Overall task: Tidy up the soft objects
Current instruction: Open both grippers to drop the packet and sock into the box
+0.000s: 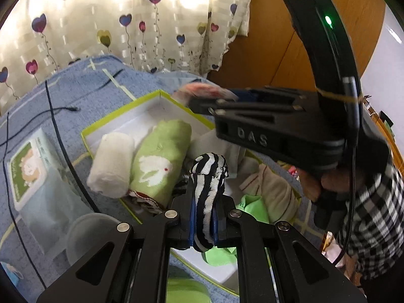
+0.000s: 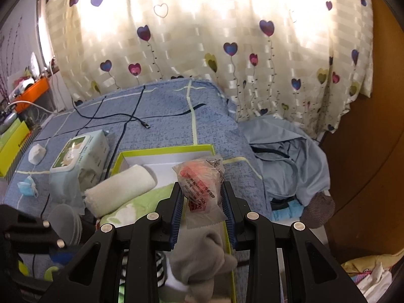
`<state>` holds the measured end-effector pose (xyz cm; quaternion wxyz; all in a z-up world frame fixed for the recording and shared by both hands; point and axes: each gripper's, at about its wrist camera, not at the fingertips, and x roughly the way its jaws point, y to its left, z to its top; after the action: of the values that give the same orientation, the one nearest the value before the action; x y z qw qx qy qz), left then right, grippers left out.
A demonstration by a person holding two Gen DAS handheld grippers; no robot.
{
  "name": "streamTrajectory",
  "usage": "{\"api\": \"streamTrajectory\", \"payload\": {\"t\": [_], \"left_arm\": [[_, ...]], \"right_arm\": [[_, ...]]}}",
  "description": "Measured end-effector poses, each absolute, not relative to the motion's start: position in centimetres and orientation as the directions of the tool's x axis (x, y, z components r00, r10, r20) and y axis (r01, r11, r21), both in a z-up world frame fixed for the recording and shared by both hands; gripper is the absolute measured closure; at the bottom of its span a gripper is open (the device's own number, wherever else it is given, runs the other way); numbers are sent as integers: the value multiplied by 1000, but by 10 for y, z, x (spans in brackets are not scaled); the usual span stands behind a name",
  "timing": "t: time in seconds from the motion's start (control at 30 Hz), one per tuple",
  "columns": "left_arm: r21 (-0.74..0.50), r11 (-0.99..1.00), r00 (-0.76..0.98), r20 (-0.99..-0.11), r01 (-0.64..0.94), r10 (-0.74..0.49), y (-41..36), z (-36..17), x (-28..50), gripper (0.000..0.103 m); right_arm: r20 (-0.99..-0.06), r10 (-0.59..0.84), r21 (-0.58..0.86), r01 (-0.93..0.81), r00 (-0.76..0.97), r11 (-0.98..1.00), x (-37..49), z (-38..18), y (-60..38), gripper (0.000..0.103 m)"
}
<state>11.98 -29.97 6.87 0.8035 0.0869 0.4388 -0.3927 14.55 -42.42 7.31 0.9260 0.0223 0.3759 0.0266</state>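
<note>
Blue bedspread, heart curtain at 12 o'clock. Wipes pack at 9 o'clock of box. Left gripper clenched zebra sock; right gripper clamped plastic packet.

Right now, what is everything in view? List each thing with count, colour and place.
Box: one, green-rimmed, white inside, on the blue bedspread.
Rolled towels: two, white and green with a rabbit, in the box.
Wipes pack: one, pale blue, beside the box.
Cables: dark, across the bedspread.
Curtain: cream, heart-patterned, behind.
Striped sock: one, black-and-white, in the left gripper.
Plastic packet: one, clear with red, in the right gripper.
Sleeve: checked.
</note>
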Motion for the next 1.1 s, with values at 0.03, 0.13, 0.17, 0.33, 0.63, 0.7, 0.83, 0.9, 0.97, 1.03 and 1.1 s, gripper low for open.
{"api": "streamTrajectory", "payload": {"t": [0.03, 0.13, 0.17, 0.33, 0.63, 0.7, 0.83, 0.9, 0.97, 1.03, 1.1], "left_arm": [[-201, 680, 308, -777, 705, -549, -300, 67, 120, 93], [-181, 685, 319, -782, 706, -535, -302, 64, 121, 93], [-192, 685, 309, -784, 703, -538, -303, 62, 122, 93], [-194, 691, 312, -786, 696, -534, -303, 60, 126, 93], [-181, 691, 317, -788, 700, -527, -308, 61, 123, 92], [-180, 692, 316, -791, 699, -525, -310, 60, 123, 92], [-181, 697, 320, -790, 694, -523, -310, 60, 121, 91], [-176, 703, 327, -790, 690, -519, -309, 61, 120, 90], [-173, 706, 333, -789, 686, -517, -308, 62, 120, 88], [-181, 707, 333, -784, 684, -523, -306, 64, 118, 87], [-176, 709, 343, -779, 683, -524, -303, 66, 115, 86]], "right_arm": [[-700, 86, 73, -48, 709, 996, 149, 71, -424, 75], [-711, 107, 80, -71, 695, 994, 159, 66, -424, 75], [-714, 113, 84, -76, 691, 994, 162, 64, -424, 75], [-718, 143, 103, -100, 681, 990, 173, 59, -424, 73], [-738, 154, 96, -124, 657, 988, 182, 50, -422, 45], [-738, 144, 84, -121, 659, 989, 181, 50, -422, 43], [-734, 147, 95, -114, 664, 989, 178, 51, -425, 40], [-730, 149, 99, -112, 667, 989, 176, 51, -426, 39], [-725, 146, 101, -106, 673, 989, 173, 53, -427, 33], [-718, 146, 104, -103, 681, 989, 168, 57, -427, 32], [-711, 142, 102, -98, 688, 990, 163, 61, -426, 31]]}}
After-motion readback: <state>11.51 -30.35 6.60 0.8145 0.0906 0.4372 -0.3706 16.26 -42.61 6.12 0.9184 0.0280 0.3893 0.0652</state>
